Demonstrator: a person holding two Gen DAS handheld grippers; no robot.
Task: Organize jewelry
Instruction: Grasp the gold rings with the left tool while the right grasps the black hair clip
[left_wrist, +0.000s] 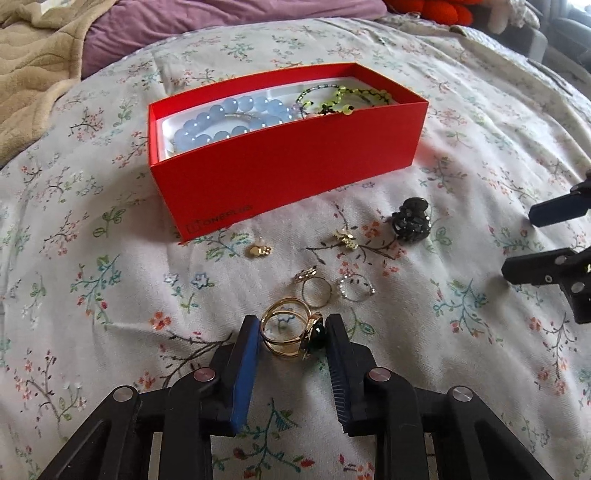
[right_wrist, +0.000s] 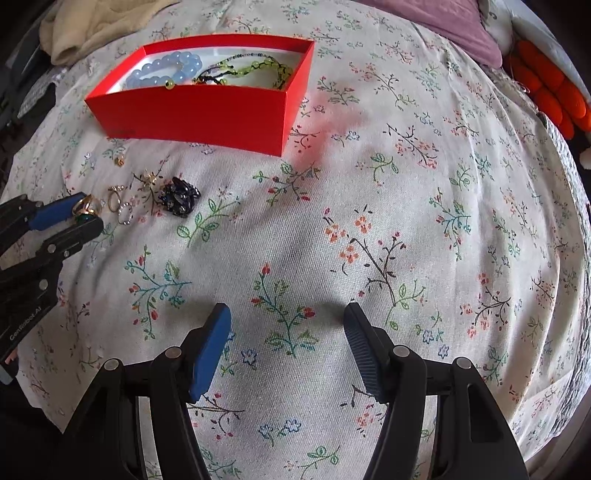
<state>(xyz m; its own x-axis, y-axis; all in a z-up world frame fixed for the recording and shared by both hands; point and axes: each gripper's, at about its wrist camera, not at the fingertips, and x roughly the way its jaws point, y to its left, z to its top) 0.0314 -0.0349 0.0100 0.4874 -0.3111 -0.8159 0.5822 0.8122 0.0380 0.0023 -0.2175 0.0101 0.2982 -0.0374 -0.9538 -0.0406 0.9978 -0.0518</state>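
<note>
A red box (left_wrist: 288, 162) on the floral bedspread holds a blue bead bracelet (left_wrist: 229, 122) and a green bead bracelet (left_wrist: 343, 98); it also shows in the right wrist view (right_wrist: 207, 107). My left gripper (left_wrist: 291, 325) has its pads on both sides of a gold ring with a dark green stone (left_wrist: 291, 334); the same ring shows in the right wrist view (right_wrist: 86, 210). Beyond lie a gold ring (left_wrist: 314, 288), a silver ring (left_wrist: 354, 288), two small gold earrings (left_wrist: 260, 249) (left_wrist: 345, 238) and a black hair claw (left_wrist: 412, 219). My right gripper (right_wrist: 288, 321) is open and empty over bare cloth.
A beige blanket (left_wrist: 33, 62) and a purple pillow (left_wrist: 207, 29) lie at the far side of the bed. An orange plush item (right_wrist: 550, 88) sits at the right edge. The right gripper's fingers (left_wrist: 554, 240) reach in from the right in the left wrist view.
</note>
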